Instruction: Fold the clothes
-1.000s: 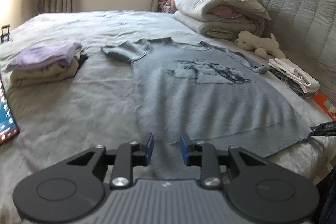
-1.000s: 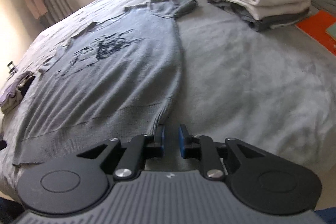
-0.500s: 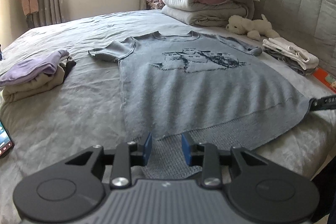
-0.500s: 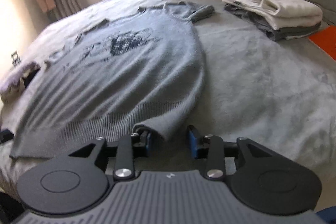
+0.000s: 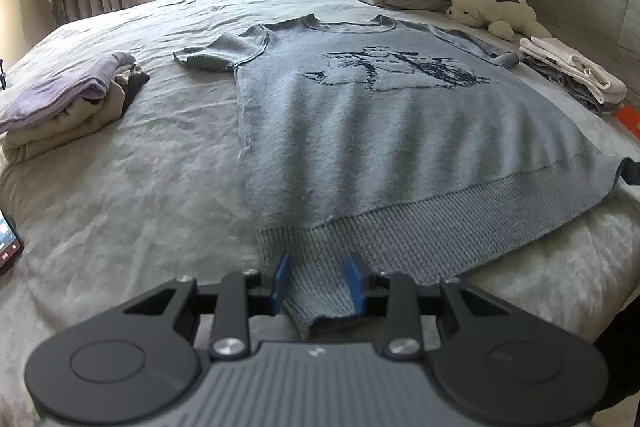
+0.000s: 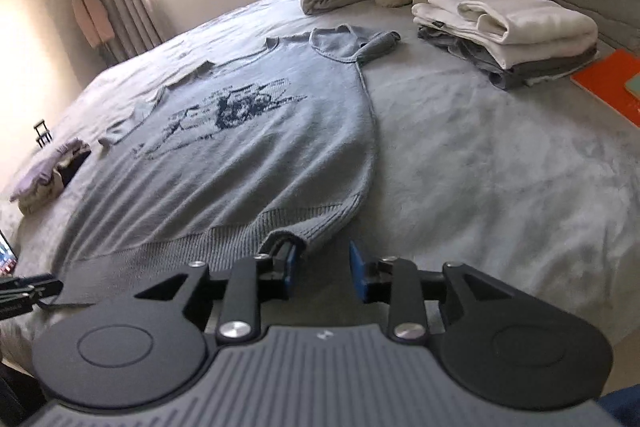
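1. Sweater is laid flat, print up, on the bed, neck toward the far side, with the ribbed hem along the near edge.
2. Left gripper is parked at the hem's left corner. Its jaws are apart and the corner lies in the gap. The knit doesn't look squeezed yet.
3. Right gripper is at the other hem corner, jaws also apart. The corner is draped over the inner finger, and the gap itself looks empty. Nothing is held on that side.
4. So the step in hand is judged to be getting both hem corners pinched before the bottom gets lifted toward the neck.
5. On the right, the corner should be fed properly between the pads first. If the jaws are shut as things lie, only air or a loose edge would likely be caught.
6. Both layers of the hem should be taken, deep enough that the rib is bitten and not just the fringe. Chunky knit is stretchy and could slip out.
7. The two corners are best lifted together and kept level, so the fold line comes out straight and the print isn't skewed.
8. The folded stacks on each side are well clear, so nothing should be knocked.
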`<action>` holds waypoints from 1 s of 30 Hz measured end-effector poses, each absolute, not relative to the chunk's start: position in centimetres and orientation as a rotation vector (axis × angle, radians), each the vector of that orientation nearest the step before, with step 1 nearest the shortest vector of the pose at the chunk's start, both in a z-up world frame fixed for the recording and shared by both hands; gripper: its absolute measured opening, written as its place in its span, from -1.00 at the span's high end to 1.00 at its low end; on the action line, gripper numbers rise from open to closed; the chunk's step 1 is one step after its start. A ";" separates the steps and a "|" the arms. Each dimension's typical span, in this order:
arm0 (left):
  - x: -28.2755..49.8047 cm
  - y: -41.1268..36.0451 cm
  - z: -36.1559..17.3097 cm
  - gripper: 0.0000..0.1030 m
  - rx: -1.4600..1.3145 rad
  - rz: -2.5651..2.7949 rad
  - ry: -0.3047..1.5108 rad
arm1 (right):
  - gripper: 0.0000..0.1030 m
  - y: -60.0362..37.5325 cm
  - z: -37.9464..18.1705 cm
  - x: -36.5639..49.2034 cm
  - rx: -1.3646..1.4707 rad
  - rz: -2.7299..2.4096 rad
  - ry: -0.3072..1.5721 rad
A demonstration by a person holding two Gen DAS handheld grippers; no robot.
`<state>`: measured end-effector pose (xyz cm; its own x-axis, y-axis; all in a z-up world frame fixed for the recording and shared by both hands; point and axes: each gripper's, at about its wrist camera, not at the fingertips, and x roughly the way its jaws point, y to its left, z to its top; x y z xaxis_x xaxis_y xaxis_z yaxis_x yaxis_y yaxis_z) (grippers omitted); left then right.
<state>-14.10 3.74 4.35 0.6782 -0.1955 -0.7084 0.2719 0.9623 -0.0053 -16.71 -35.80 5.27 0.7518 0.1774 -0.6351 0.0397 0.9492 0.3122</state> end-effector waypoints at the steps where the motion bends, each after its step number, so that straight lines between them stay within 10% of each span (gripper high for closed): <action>1: -14.1 3.7 4.3 0.37 0.103 -0.262 0.784 | 0.35 -35.9 5.3 -16.8 0.335 0.083 0.719; 17: -13.7 4.3 4.3 0.37 0.082 -0.253 0.799 | 0.26 -36.1 4.5 -16.8 0.328 0.119 0.772; 20: -13.6 4.6 4.3 0.37 0.069 -0.249 0.805 | 0.88 -36.1 4.0 -16.5 0.306 0.074 0.790; 30: -13.5 4.9 4.4 0.37 0.060 -0.245 0.825 | 0.90 -32.6 4.6 -18.1 -0.097 -0.095 0.730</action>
